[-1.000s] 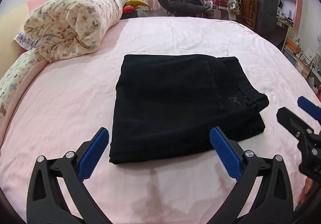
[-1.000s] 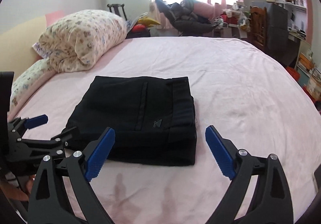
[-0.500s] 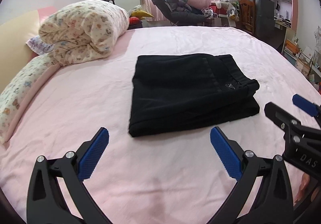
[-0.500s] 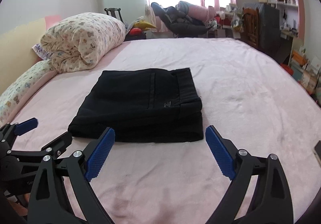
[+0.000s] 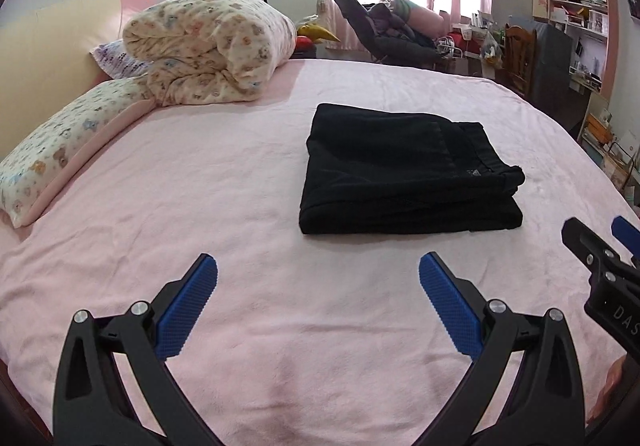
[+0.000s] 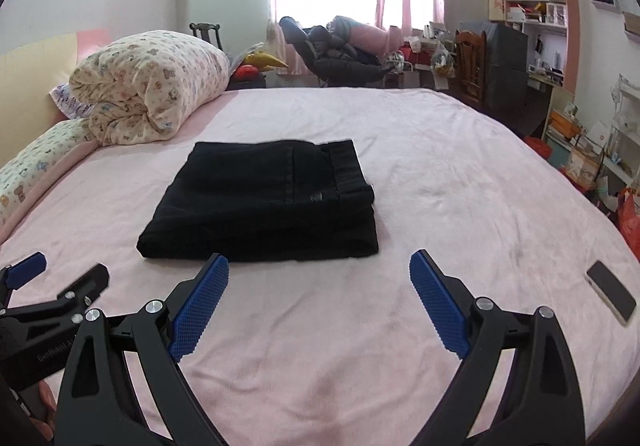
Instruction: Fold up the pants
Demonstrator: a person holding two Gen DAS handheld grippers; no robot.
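Black pants [image 5: 404, 170] [image 6: 264, 202] lie folded into a thick rectangle on the pink bed sheet [image 5: 224, 174] [image 6: 440, 174], waistband to the right. My left gripper [image 5: 318, 270] stands open above the sheet, well short of the pants' near edge, nothing between its blue pads. My right gripper [image 6: 319, 266] is open too, its left pad just in front of the pants' near edge, apart from the fabric. In each wrist view the other gripper shows at the frame's side.
A rolled floral quilt [image 5: 208, 46] [image 6: 152, 90] and pillow [image 5: 60, 150] sit at the bed's far left. A phone [image 6: 611, 292] lies on the sheet at the near right. Chairs, a desk and shelves [image 6: 536, 14] crowd the room beyond the bed.
Both grippers have pulled back and risen away from the folded pants, which now look smaller and farther off. The pants lie still. Both stay open.
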